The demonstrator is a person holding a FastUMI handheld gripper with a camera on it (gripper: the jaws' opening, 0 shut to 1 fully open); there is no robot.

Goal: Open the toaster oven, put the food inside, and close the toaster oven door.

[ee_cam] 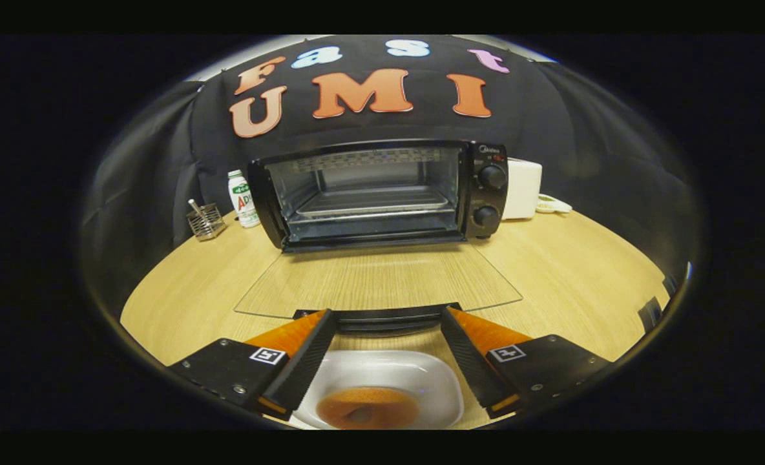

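Gripper (389,323) fingers spread wide, holding nothing, tips hovering just over the handle (382,318) of the dropped-down glass door (376,281). Between and below the fingers sits a white dish (421,381) with a round brown piece of food (369,407) in it, close under the tool, on the wooden table (583,271). Door lies flat toward the tool, fully open. Beyond it the toaster oven (382,194) stands with its cavity exposed, a tray or rack (369,203) on the shelf inside, two knobs (491,196) on the right panel. Left of the oven: a small bottle (243,200) and a wire holder (205,221). Right of it and behind: a white box-shaped item (523,187), unclear what.

Judged stage: opening done, food pickup next.

Risks from here:
- food looks soft and round, a hard pinch could crush it or squeeze it out sideways
- fingers coming down wide could clip the dish rim and tip or slide the dish
- dish sits near the door's front edge, lifting forward too low could knock the handle or land on the glass
- carrying over the open door, a drop would land on the glass
- cavity opening is low, food or fingers could catch the top frame or the rack on entry
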